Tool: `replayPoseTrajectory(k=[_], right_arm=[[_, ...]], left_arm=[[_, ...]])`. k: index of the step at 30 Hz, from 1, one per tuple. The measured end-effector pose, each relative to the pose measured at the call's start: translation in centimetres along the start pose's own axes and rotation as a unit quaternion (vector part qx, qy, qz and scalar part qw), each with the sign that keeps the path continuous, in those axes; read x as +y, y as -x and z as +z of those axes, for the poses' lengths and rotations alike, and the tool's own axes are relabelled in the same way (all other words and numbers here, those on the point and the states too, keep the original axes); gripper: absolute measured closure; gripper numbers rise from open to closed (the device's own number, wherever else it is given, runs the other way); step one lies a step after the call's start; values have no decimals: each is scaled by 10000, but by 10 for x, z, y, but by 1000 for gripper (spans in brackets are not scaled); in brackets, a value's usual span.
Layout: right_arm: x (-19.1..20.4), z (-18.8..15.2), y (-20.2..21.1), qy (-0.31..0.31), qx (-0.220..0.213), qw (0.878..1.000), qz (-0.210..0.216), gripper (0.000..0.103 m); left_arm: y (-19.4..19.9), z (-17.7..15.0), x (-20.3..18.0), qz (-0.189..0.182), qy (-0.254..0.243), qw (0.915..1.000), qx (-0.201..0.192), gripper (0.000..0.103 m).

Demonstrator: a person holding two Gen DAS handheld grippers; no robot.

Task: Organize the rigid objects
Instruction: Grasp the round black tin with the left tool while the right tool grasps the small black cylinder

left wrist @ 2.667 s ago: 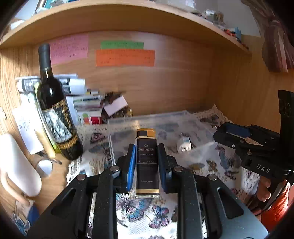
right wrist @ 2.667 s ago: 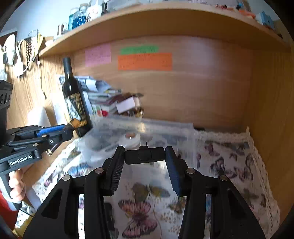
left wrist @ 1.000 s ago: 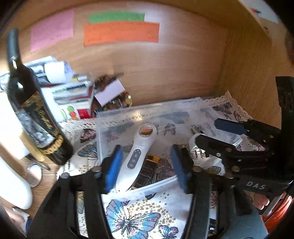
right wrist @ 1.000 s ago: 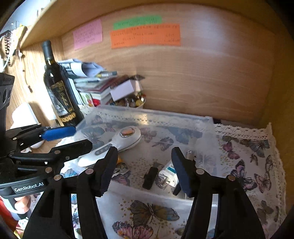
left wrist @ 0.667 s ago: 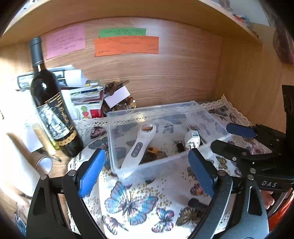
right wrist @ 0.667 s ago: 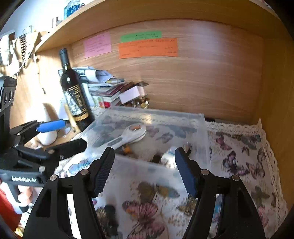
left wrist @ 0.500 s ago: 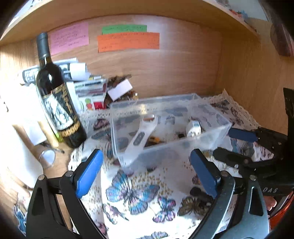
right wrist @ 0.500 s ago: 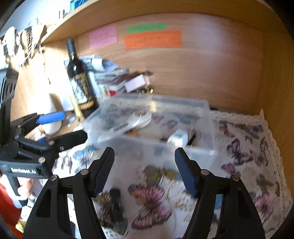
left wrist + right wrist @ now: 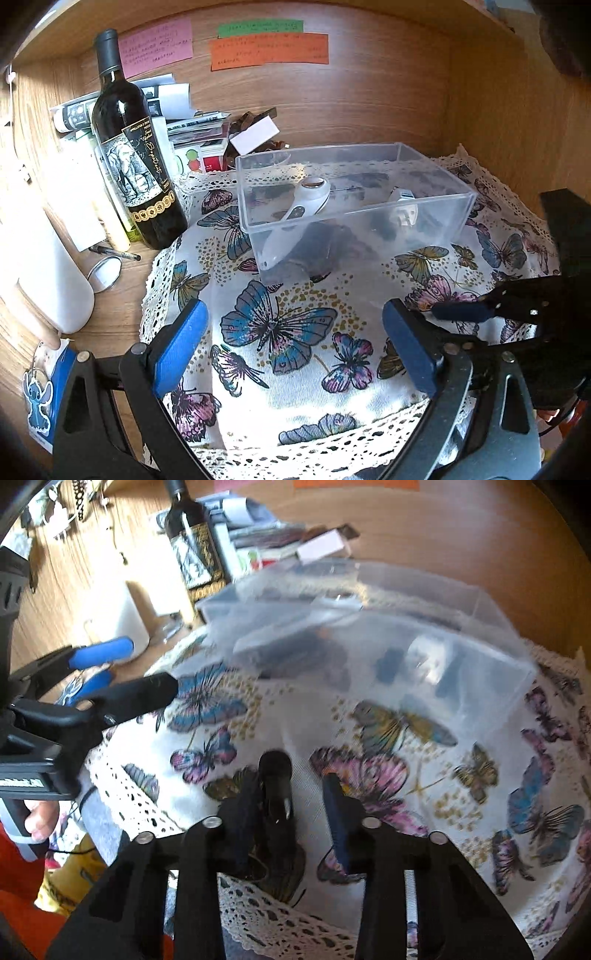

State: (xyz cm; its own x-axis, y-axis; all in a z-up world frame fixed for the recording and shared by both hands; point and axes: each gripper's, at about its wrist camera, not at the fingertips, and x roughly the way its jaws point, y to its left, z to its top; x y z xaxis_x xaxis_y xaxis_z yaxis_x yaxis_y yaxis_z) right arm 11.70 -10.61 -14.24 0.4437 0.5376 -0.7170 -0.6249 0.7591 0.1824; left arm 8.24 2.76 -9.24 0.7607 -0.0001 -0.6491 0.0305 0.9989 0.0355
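Tools at work over a butterfly-print cloth (image 9: 280,325): the left tool (image 9: 295,350) hangs wide open with nothing between its blue pads, pointed toward a clear plastic bin (image 9: 354,206) that sits at 12 o'clock in its view. Inside the bin lie a white handheld device (image 9: 295,221) leaning against the left wall, a small white plug-like item (image 9: 404,212) toward the right, and several dark pieces too blurred through the plastic to name. A dark wine bottle (image 9: 138,155) stands upright on the wooden counter (image 9: 110,325) at 10 o'clock, just beside the cloth's lace edge, with stacked papers and boxes (image 9: 192,133) behind it and coloured notes (image 9: 269,50) on the back panel.

The right tool (image 9: 291,808) is lowered to the cloth near its front lace edge, partly open, with a small black object (image 9: 275,775) lying between its fingers, close against the left one; whether the pads press it cannot be told. In that blurred view the bin (image 9: 369,657) lies at 12 o'clock, well apart from the black object, and the left tool (image 9: 122,679) shows at 9 o'clock.
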Motion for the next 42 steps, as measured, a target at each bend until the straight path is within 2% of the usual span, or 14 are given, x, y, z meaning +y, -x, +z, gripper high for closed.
replayPoseTrajectory(k=[1, 3, 15, 21, 23, 25, 26, 27, 28, 33, 42], right_arm=[[-1, -1, 0, -51, -3, 9999, 106, 76], [-3, 0, 1, -130, 10, 9997, 211, 89], [-26, 0, 44, -478, -680, 9958, -393, 89], [-35, -4, 54, -601, -820, 9932, -571, 89], [-37, -5, 55, -637, -828, 9929, -571, 89], [-37, -6, 55, -655, -832, 9927, -570, 89], [-37, -7, 56, -655, -838, 9927, -571, 89], [-37, -8, 57, -651, -847, 9926, -572, 89], [-36, -9, 57, -646, -857, 9925, -576, 89], [-32, -7, 59, -579, -921, 9923, -592, 89], [-28, 8, 70, -470, -1242, 9895, -578, 89]], left_arm=[[1, -1, -1, -20, -2, 10000, -5, 6], [1, -1, -3, -71, -1, 10000, 0, 6], [-3, -11, -35, -644, -80, 9977, 185, 6], [-10, -25, -61, -825, -229, 9957, 347, 7], [-13, -29, -66, -901, -238, 9949, 387, 18], [-17, -34, -71, -952, -254, 9938, 513, 40], [-18, -37, -71, -991, -248, 9932, 561, 46], [-20, -38, -72, -1048, -238, 9923, 616, 60], [-22, -41, -72, -1103, -219, 9913, 691, 70], [-19, -38, -67, -1074, -154, 9924, 576, 69], [-6, 2, -42, -809, -21, 9967, 88, 69]])
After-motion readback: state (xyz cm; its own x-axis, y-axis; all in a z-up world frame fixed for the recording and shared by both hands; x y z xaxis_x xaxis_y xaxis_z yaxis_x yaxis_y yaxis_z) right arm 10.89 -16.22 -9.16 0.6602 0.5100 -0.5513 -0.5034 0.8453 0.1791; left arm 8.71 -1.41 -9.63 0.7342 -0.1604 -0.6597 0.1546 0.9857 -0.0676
